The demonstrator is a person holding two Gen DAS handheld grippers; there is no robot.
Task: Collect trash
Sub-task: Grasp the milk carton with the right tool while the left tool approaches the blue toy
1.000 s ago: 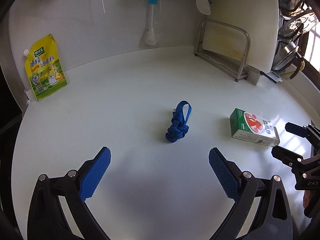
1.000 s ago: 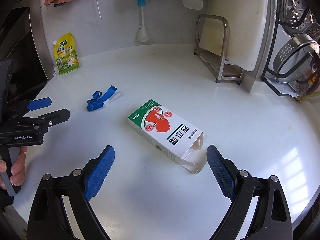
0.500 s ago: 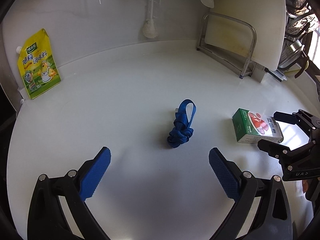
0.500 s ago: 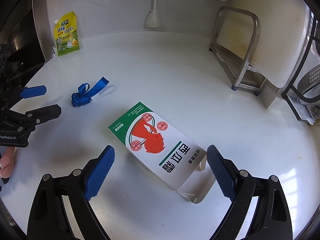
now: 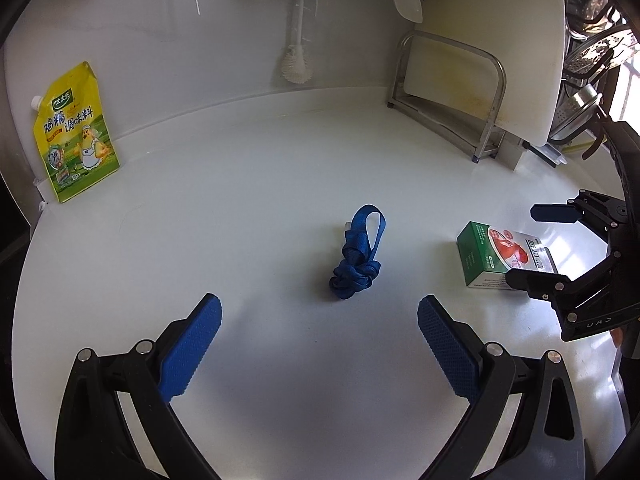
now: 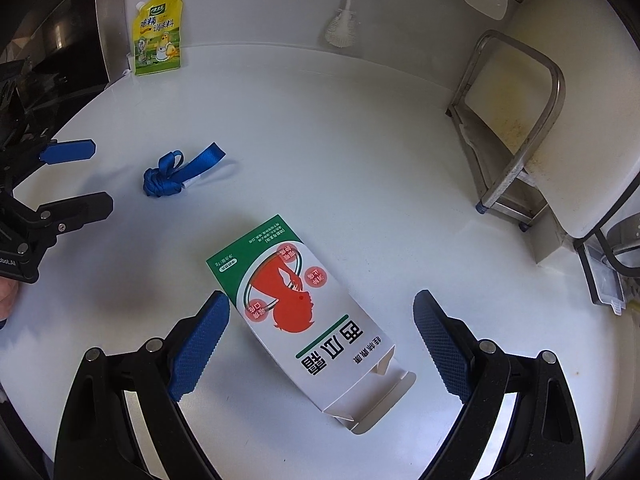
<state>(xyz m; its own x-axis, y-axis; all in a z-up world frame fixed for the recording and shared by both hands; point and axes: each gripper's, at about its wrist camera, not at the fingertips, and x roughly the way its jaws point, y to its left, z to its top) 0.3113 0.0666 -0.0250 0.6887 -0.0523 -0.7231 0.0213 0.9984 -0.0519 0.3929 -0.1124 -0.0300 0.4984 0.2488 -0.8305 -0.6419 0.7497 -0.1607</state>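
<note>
A knotted blue strap (image 5: 356, 258) lies on the white counter, ahead of my open, empty left gripper (image 5: 320, 332). It also shows in the right wrist view (image 6: 176, 174). A green, white and red carton (image 6: 304, 316) lies flat with its open flap toward me, between the fingers of my open right gripper (image 6: 322, 332), which touch nothing. The carton (image 5: 500, 258) and the right gripper (image 5: 532, 246) also show at the right of the left wrist view. The left gripper (image 6: 76, 178) shows at the left edge of the right wrist view.
A yellow seasoning pouch (image 5: 72, 140) leans on the back wall at left. A dish brush (image 5: 298, 40) hangs on the wall. A steel rack with a white cutting board (image 5: 464, 92) stands at back right. Pot lids (image 5: 588, 68) sit far right.
My right gripper has moved forward and down so the carton now lies between its fingers. My left gripper has drifted slightly toward the blue strap.
</note>
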